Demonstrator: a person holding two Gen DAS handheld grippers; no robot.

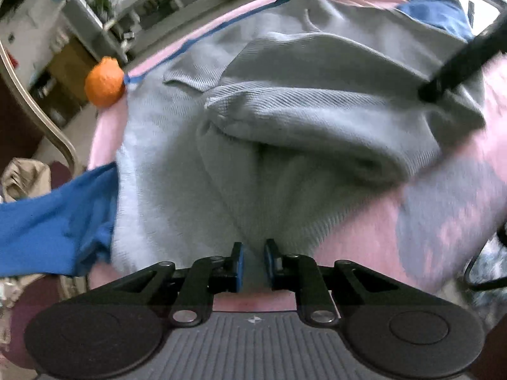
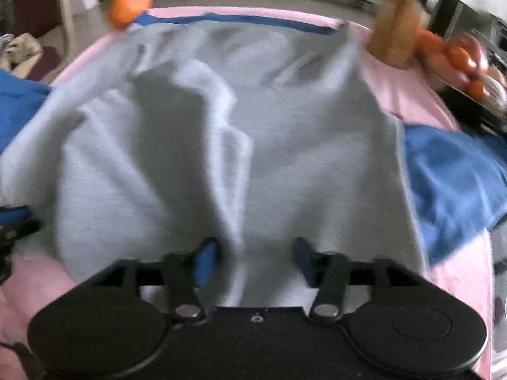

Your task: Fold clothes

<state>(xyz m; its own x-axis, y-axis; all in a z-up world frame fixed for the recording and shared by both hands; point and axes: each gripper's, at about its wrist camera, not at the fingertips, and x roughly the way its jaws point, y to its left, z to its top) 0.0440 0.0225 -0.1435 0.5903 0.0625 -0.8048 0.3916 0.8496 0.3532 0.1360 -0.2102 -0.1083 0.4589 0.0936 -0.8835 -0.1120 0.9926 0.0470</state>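
Note:
A grey knit garment lies rumpled on the pink-covered table, with one part folded over into a thick roll. Its near edge bunches into my left gripper, whose jaws are nearly closed on the cloth. In the right wrist view the same grey garment spreads ahead, a raised crease running between the wide-apart fingers of my right gripper, which is open. A black part of the right gripper shows at the garment's far right. The left gripper peeks in at the left edge.
A blue garment hangs off the table's left side, and another blue cloth lies at the right. An orange round object sits at the far corner by a blue tape line. A brown object stands at the back right.

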